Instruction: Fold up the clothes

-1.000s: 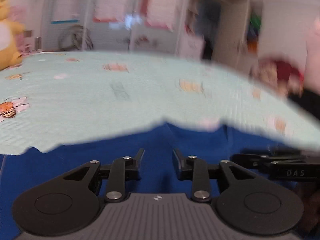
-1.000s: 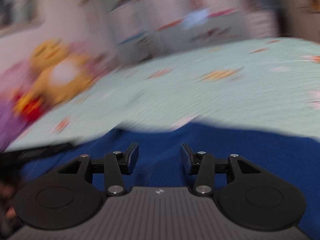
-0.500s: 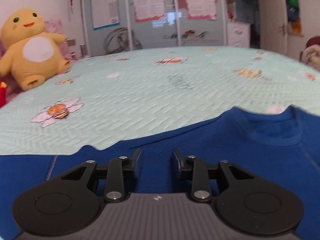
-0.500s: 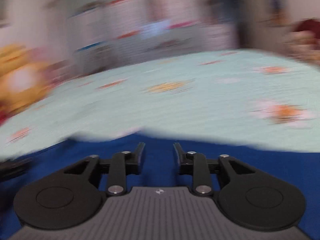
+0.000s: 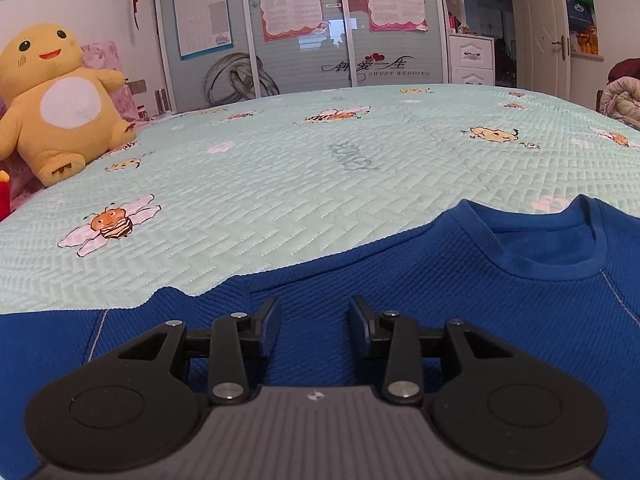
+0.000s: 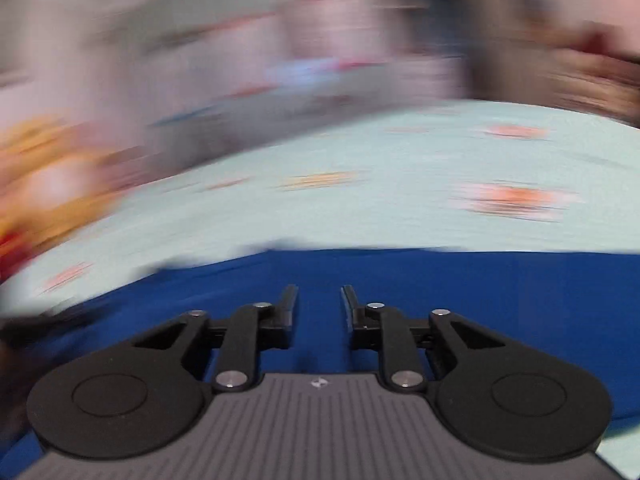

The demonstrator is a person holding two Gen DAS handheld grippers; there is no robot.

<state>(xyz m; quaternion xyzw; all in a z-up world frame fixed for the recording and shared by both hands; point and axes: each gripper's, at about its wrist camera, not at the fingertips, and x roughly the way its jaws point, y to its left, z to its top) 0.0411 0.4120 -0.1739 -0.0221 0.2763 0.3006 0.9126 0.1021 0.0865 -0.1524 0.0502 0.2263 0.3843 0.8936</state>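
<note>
A blue knit sweater (image 5: pixel 460 280) lies flat on the pale green bedspread (image 5: pixel 320 168), its round collar (image 5: pixel 560 236) to the right in the left wrist view. My left gripper (image 5: pixel 314 308) hovers low over the shoulder area; its jaws are opening, with a clear gap and no fabric pinched between them. The right wrist view is heavily blurred by motion. There my right gripper (image 6: pixel 319 294) is over the same blue sweater (image 6: pixel 480 288) near its far edge. Its jaws are closing, a narrow gap still shows, and no cloth is visibly gripped.
A big yellow plush toy (image 5: pixel 56 100) sits at the bed's far left corner. A wardrobe with posters on its sliding doors (image 5: pixel 300 28) stands behind the bed. A bundled quilt (image 5: pixel 620 96) lies at the far right. The bedspread (image 6: pixel 360 208) stretches beyond the sweater.
The left view has swung so the collar sits at the right, and the left jaws stand slightly wider. The right gripper has swept sideways over the sweater, its jaws narrowing. It has left the left view.
</note>
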